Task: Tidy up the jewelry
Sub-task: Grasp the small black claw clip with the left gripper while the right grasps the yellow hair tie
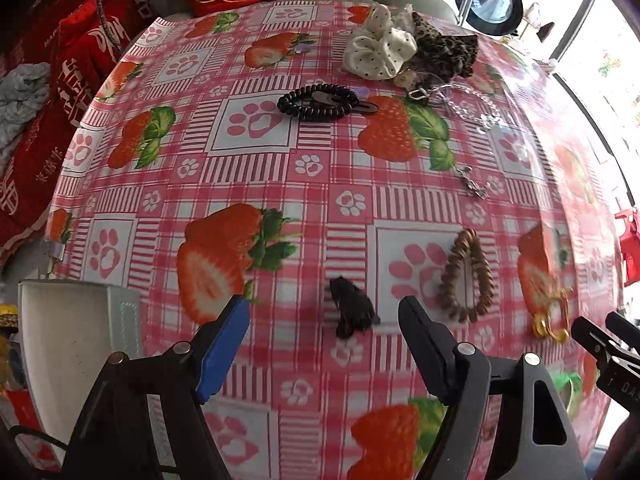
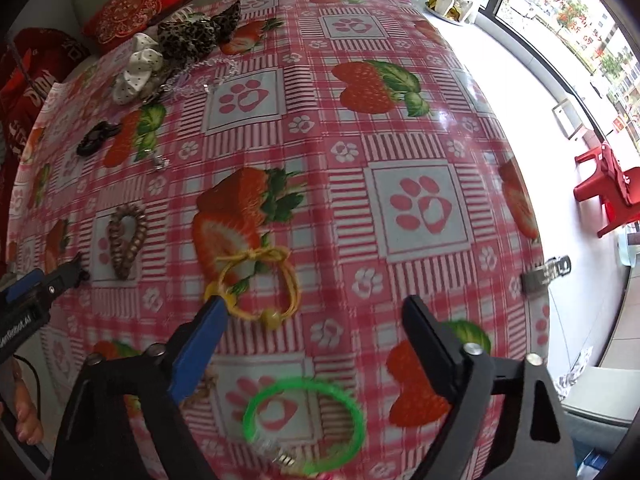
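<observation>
My left gripper [image 1: 324, 308] is open above the strawberry tablecloth, with a small dark hair clip [image 1: 354, 312] lying between its fingers. A brown coil bracelet [image 1: 466, 276] lies just right of it. My right gripper [image 2: 314, 312] is open; a yellow cord bracelet [image 2: 260, 284] lies by its blue left finger [image 2: 200, 344] and a green bangle [image 2: 304, 424] lies between the fingers below. A black coil hair tie [image 1: 318, 102], scrunchies [image 1: 380, 52] and a clear bead chain [image 1: 472, 108] lie farther back.
A white open box [image 1: 64, 328] stands at the table's left edge beside my left gripper. A small silver charm [image 1: 474, 184] lies mid-table. Red cushions and a sofa are behind the table. Red plastic chairs [image 2: 608, 188] stand on the floor at right.
</observation>
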`<state>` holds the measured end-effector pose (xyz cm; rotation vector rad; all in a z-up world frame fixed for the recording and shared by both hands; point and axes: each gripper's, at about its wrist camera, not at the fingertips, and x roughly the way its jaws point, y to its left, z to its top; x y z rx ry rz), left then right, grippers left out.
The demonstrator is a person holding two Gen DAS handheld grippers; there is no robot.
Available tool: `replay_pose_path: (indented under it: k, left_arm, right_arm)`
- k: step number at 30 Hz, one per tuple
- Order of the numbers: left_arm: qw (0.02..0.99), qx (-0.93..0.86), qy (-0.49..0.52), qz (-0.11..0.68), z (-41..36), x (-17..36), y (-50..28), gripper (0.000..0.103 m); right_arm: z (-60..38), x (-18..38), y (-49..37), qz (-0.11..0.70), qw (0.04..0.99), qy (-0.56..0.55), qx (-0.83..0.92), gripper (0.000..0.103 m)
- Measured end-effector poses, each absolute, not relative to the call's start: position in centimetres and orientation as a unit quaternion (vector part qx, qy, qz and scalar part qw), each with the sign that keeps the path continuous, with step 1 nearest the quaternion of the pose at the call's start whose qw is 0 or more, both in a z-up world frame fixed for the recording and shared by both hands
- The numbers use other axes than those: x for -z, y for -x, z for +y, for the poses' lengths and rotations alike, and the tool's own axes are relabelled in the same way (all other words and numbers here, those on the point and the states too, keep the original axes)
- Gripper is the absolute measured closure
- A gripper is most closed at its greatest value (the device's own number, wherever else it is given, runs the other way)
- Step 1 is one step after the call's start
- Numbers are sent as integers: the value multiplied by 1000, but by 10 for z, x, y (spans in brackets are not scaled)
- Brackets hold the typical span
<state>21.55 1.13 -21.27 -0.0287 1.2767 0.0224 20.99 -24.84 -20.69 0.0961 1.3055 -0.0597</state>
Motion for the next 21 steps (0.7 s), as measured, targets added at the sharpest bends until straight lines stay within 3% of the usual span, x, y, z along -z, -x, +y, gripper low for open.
replay_pose_path:
  k: [4, 6, 11, 13, 15, 16, 17, 18, 19, 21]
  left_arm:
    - [799, -18, 14, 601, 8, 226, -221, 20]
    - [796, -20, 12, 605, 6, 231, -223, 30]
    - [801, -22, 2, 599, 0, 233, -222, 35]
    - [803, -17, -2, 596, -3, 231, -220, 51]
    - [804, -6, -1, 595, -7, 229, -220, 79]
    - [803, -5, -1, 596, -7, 229, -220, 79]
    - [803, -3, 1, 596, -8, 228, -219, 79]
    - [803, -1, 4, 596, -9, 227, -217, 79]
    - [805, 2, 9, 593, -10, 224, -215, 79]
    - [807, 6, 11, 590, -10, 219, -210, 79]
  right_arm:
    - [-250, 220, -220, 615, 788, -32, 16, 29]
    - [-247, 227, -224, 617, 786, -19, 6, 35]
    - [-236, 229, -228, 605, 796, 8, -14, 35]
    - [-230, 229, -230, 599, 800, 25, -24, 37]
    - [-222, 228, -232, 593, 803, 42, -31, 42]
    - [-220, 228, -232, 592, 804, 48, -34, 43]
    - [-218, 227, -232, 590, 805, 51, -39, 52]
    - [-217, 226, -232, 587, 807, 51, -46, 83]
    - [-215, 227, -231, 590, 804, 50, -51, 95]
    - [-216, 227, -230, 591, 804, 41, -55, 99]
